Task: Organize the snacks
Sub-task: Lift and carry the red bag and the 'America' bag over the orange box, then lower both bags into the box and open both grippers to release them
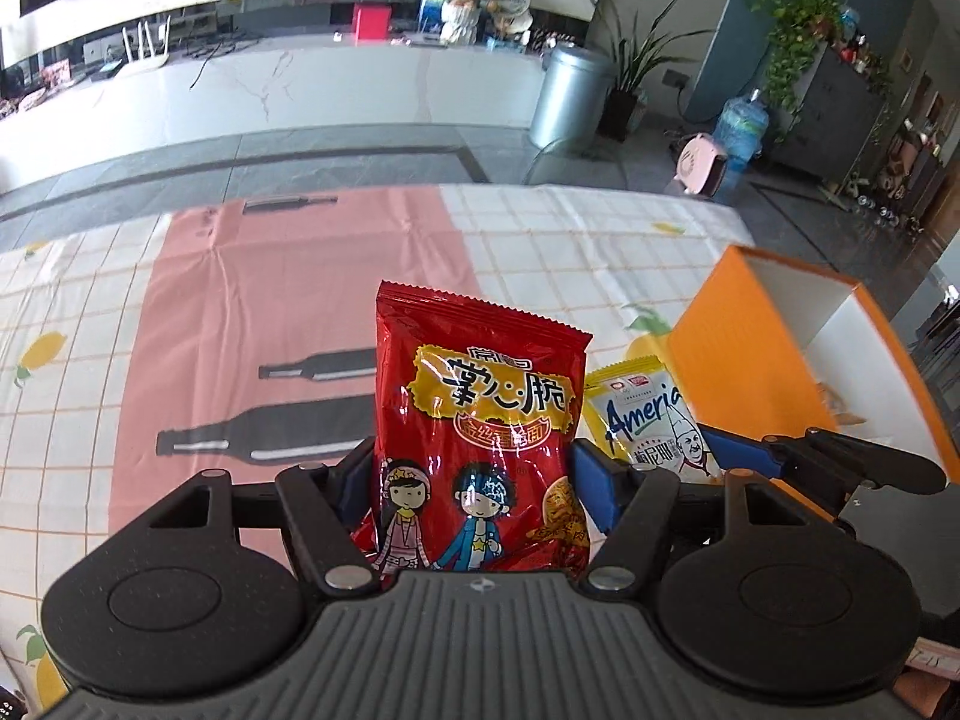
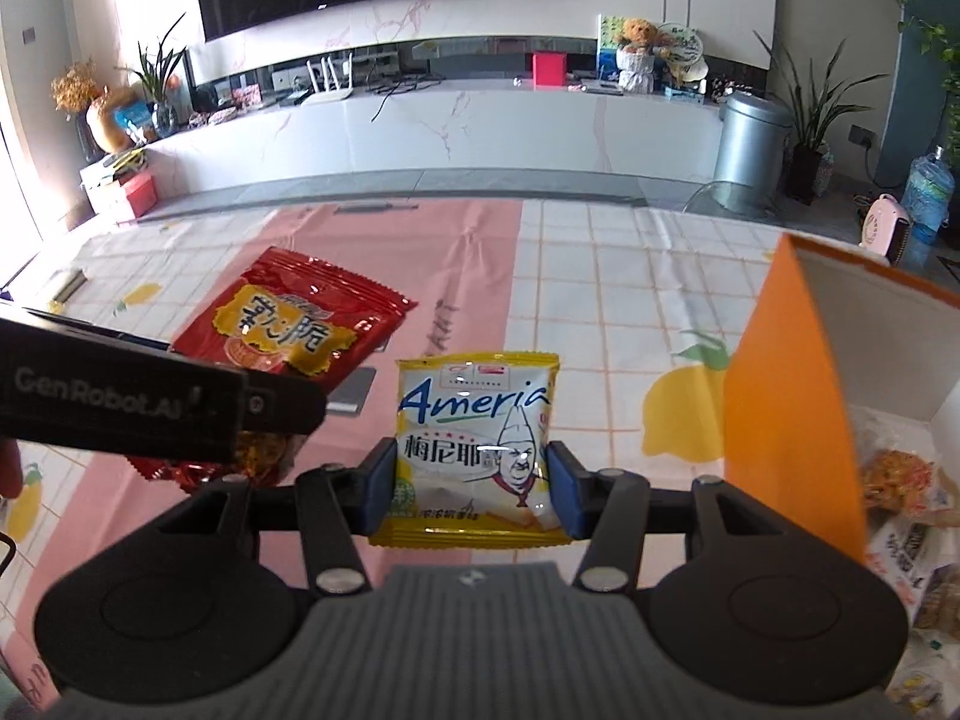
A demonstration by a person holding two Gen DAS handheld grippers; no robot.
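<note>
My left gripper (image 1: 474,480) is shut on a red snack bag (image 1: 480,420) with cartoon children on it, held above the table. The same red bag shows in the right wrist view (image 2: 288,330), partly behind the left gripper's body (image 2: 150,402). My right gripper (image 2: 471,480) is shut on a yellow and white "Ameria" packet (image 2: 474,438), also visible in the left wrist view (image 1: 651,426). An orange box (image 2: 786,396) with a white inside stands to the right and holds several snack packets (image 2: 900,480). It also shows in the left wrist view (image 1: 738,372).
The table wears a pink and white checked cloth (image 1: 240,312) with lemon and bottle prints. Beyond its far edge lie a dark floor, a white TV counter (image 2: 480,126), a metal bin (image 2: 750,138) and potted plants.
</note>
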